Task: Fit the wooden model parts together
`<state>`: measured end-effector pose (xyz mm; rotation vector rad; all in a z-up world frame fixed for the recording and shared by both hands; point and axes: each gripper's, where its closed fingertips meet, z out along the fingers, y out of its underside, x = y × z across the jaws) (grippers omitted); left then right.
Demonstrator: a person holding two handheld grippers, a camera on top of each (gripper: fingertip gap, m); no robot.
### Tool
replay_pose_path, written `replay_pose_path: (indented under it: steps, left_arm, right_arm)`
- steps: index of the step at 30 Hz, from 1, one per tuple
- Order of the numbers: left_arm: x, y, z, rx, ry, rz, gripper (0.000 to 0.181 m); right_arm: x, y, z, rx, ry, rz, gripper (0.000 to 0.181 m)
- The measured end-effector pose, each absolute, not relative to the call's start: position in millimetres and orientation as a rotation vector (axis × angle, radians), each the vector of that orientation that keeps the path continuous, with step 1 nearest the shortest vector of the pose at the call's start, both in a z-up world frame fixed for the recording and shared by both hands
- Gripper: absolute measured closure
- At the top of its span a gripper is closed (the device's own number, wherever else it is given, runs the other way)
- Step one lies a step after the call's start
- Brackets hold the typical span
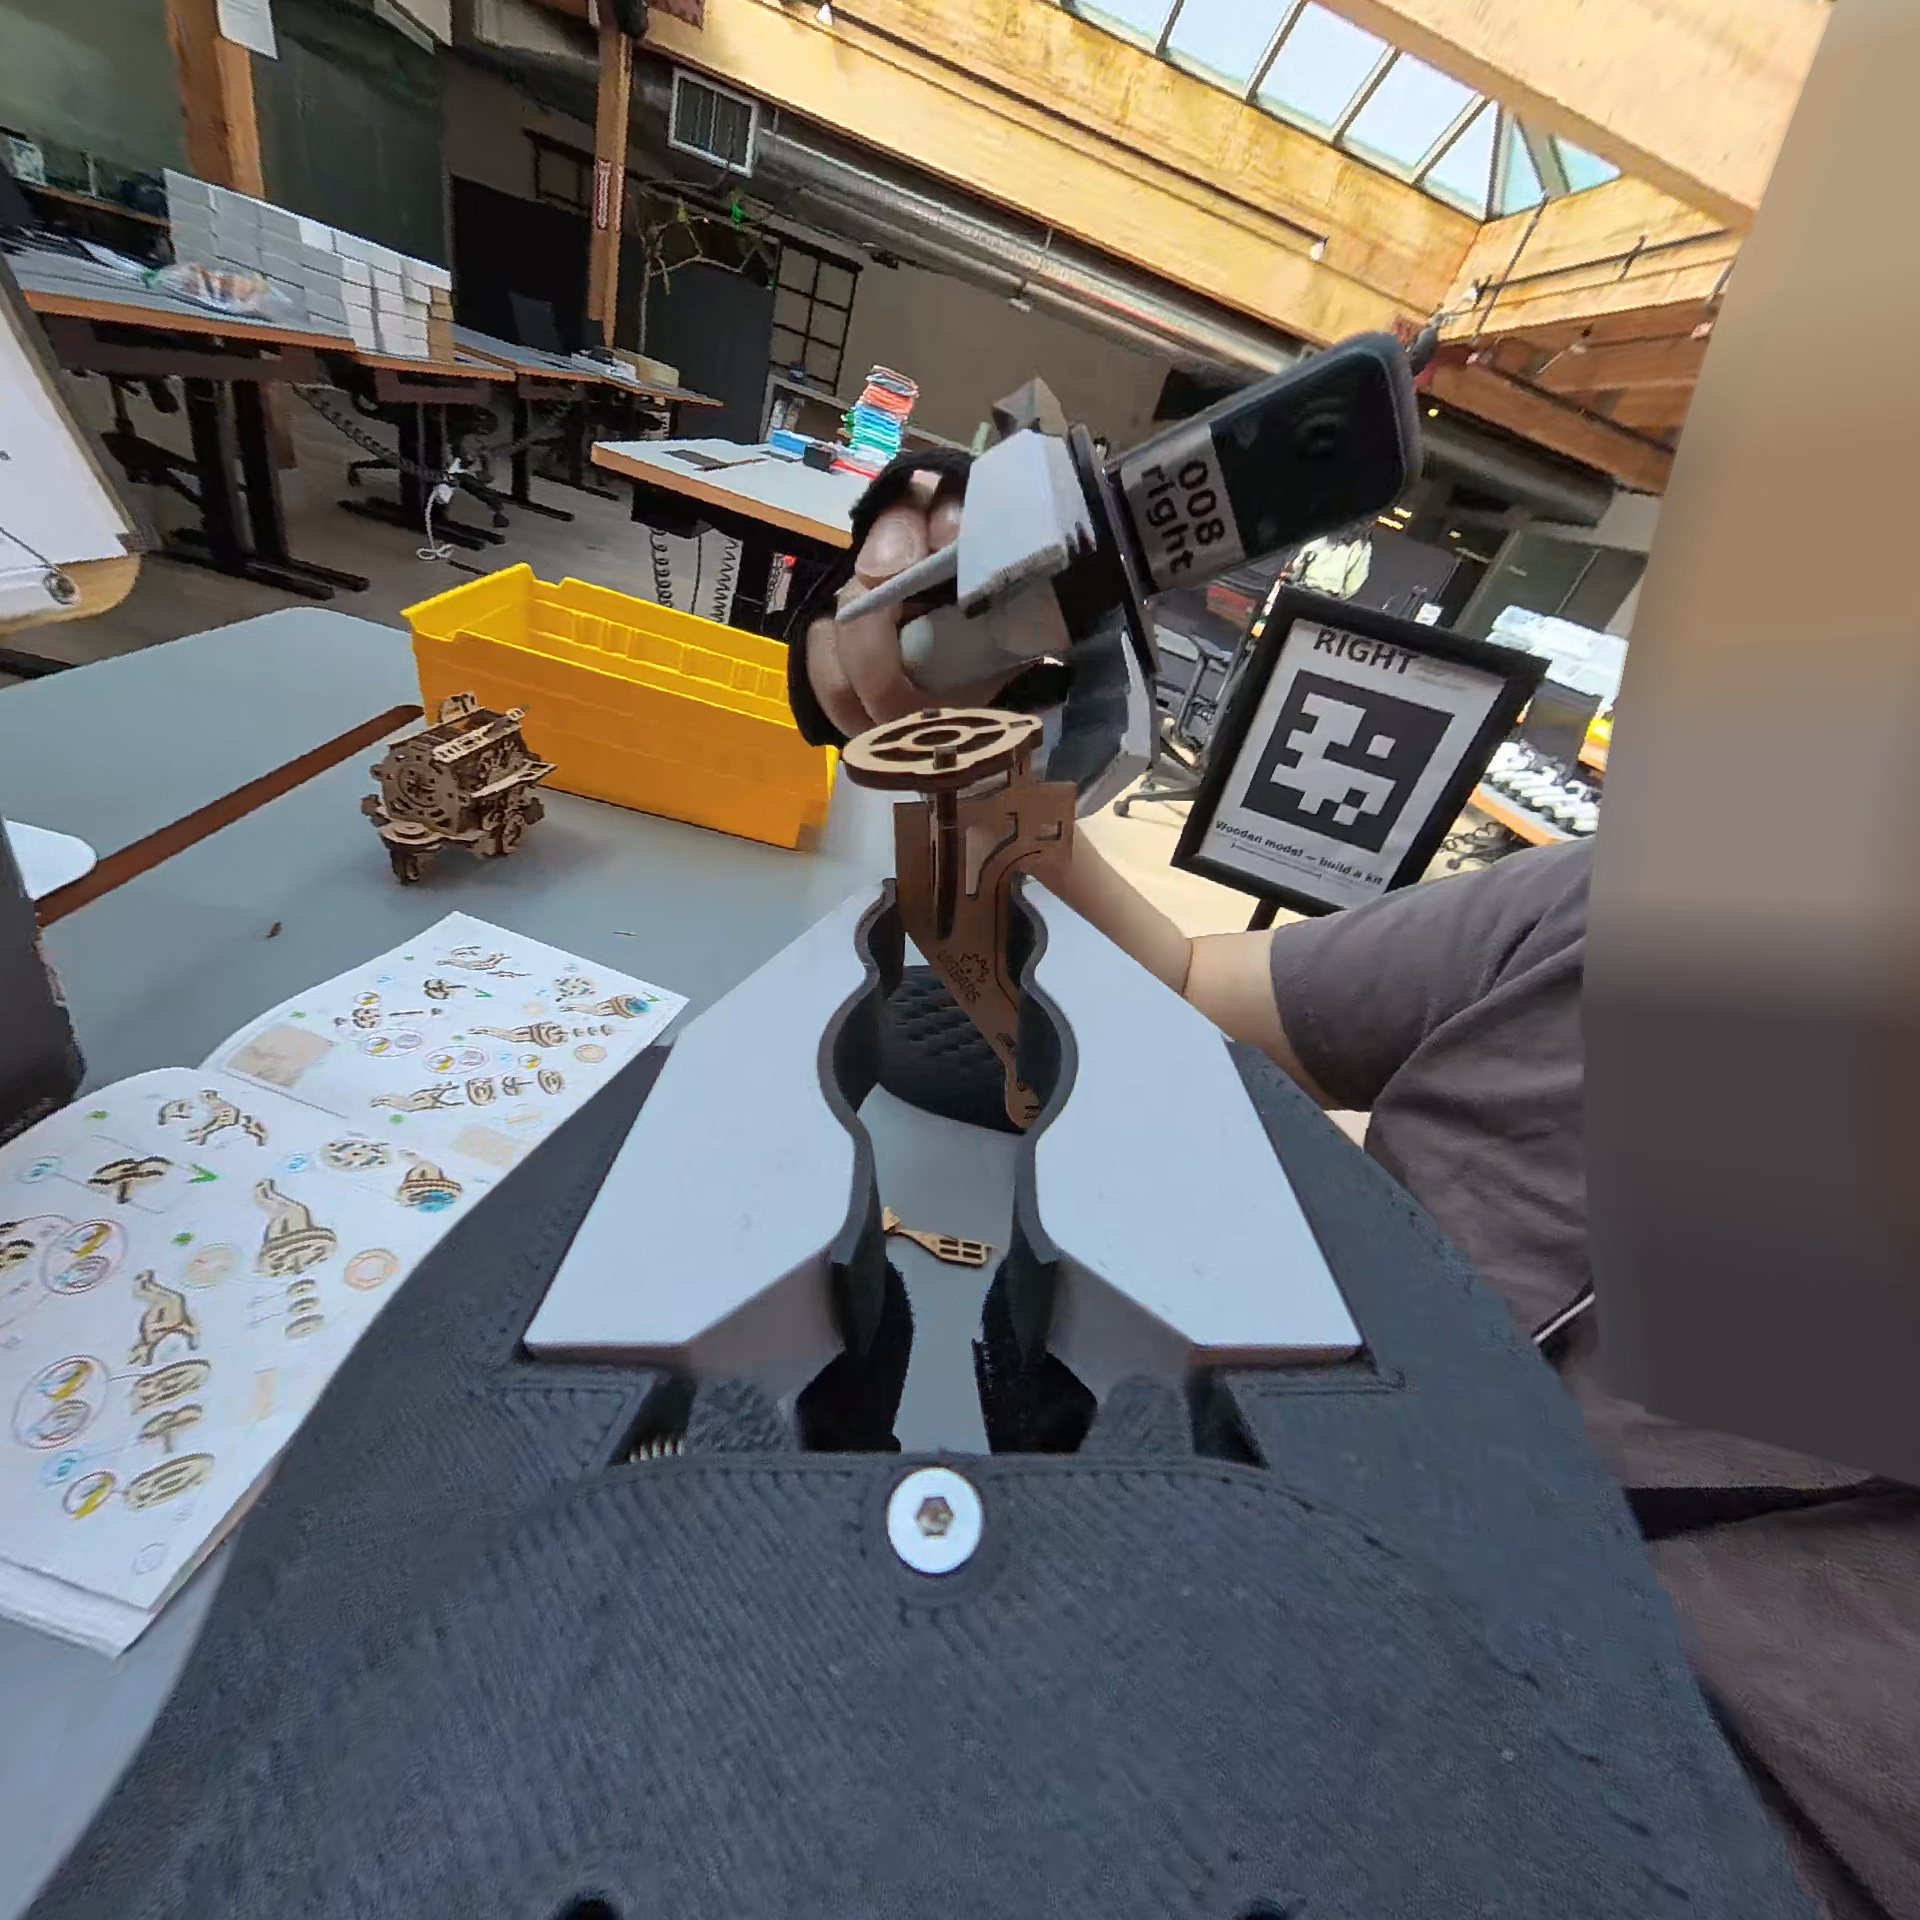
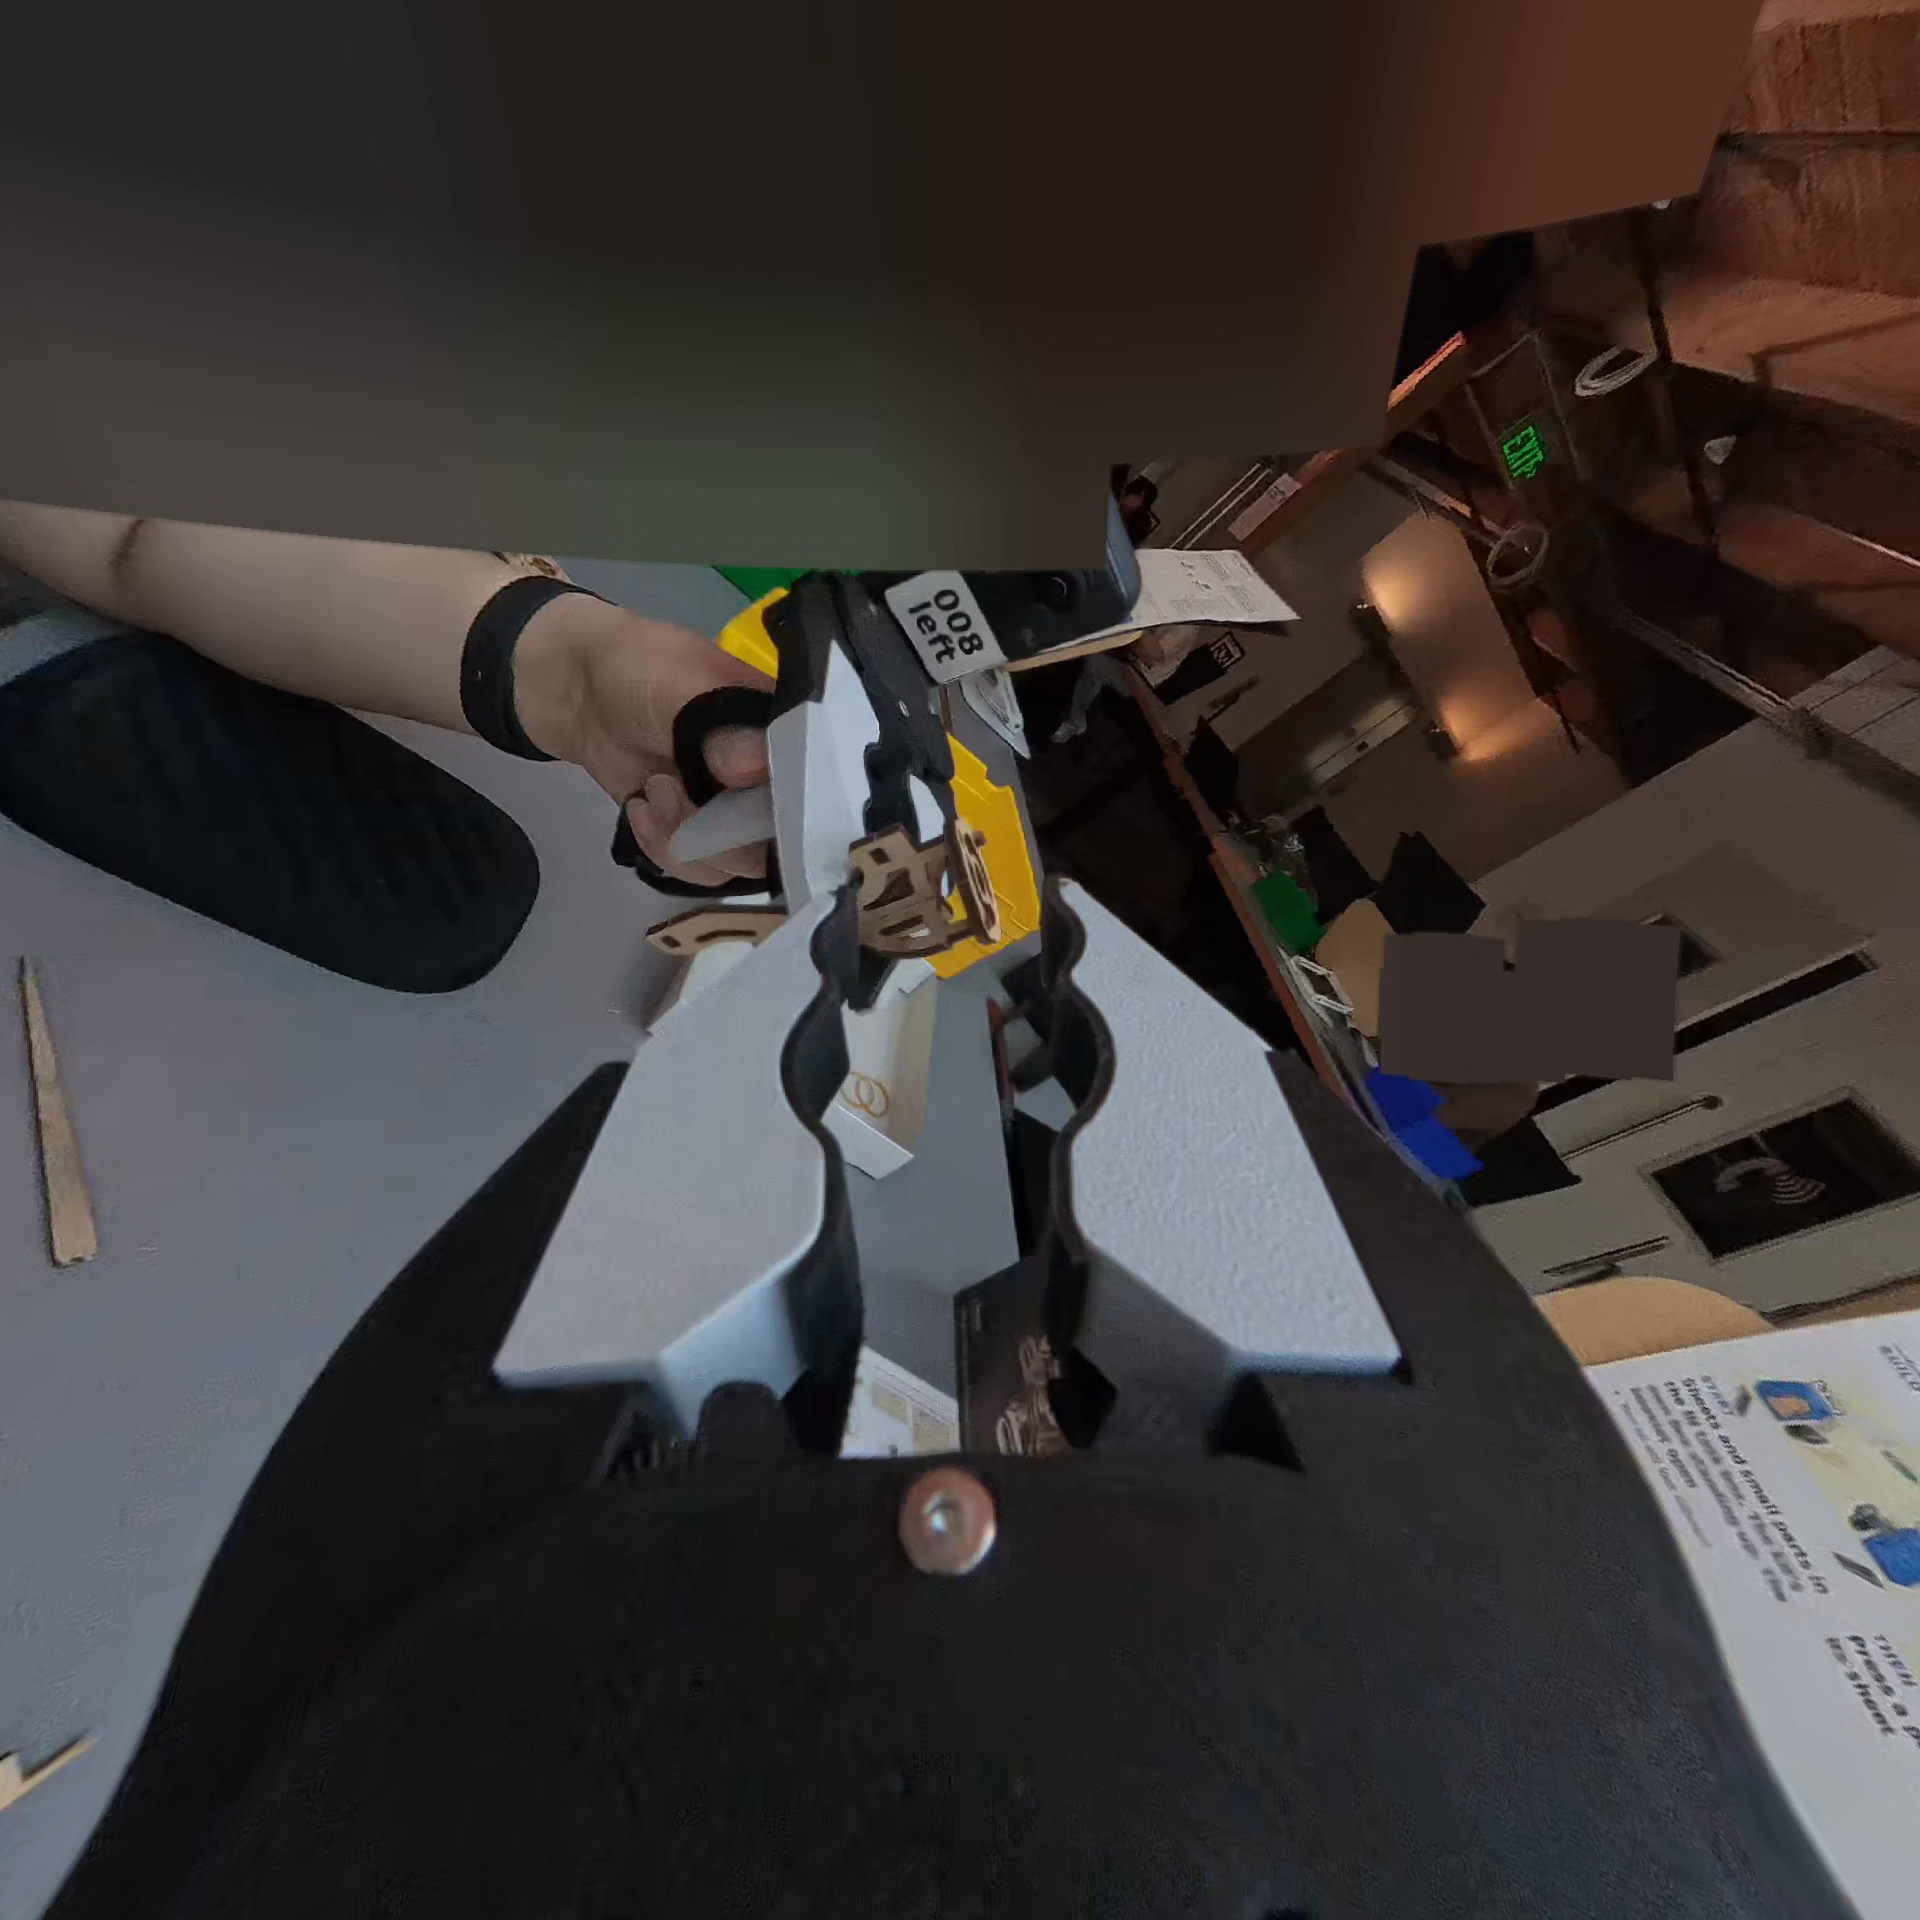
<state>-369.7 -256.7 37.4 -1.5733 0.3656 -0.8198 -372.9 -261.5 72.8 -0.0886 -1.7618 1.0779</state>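
Beside the yellow bin point(image 1: 623, 696), my grey fingers point(image 1: 748, 1132) with black ribbed pads frame a brown wooden part point(image 1: 966, 894).

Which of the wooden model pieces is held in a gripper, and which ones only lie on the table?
The curved piece with the round disc on top is held, clamped in the left gripper. The finished model beside the yellow bin stands free, and a small flat part lies on the table.

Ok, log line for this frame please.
left tongs: shut on wooden sub-assembly | right tongs: open, at its disc end | finished model: on table
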Motion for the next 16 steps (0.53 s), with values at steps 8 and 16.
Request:
replay_pose_path:
  steps: [8,16]
  left_arm:
    - [-368.9,-261.2,42.9,-1.532,0.318,-1.015,0.164]
    - [-363.9,-267.2,47.5,-1.514,0.320,-1.125,0.163]
  right_arm:
    - [-382.2,-262.6,74.7,-0.054,-1.669,0.850,0.131]
    - [-385.8,-265.4,62.2,0.000,-1.704,0.751,0.128]
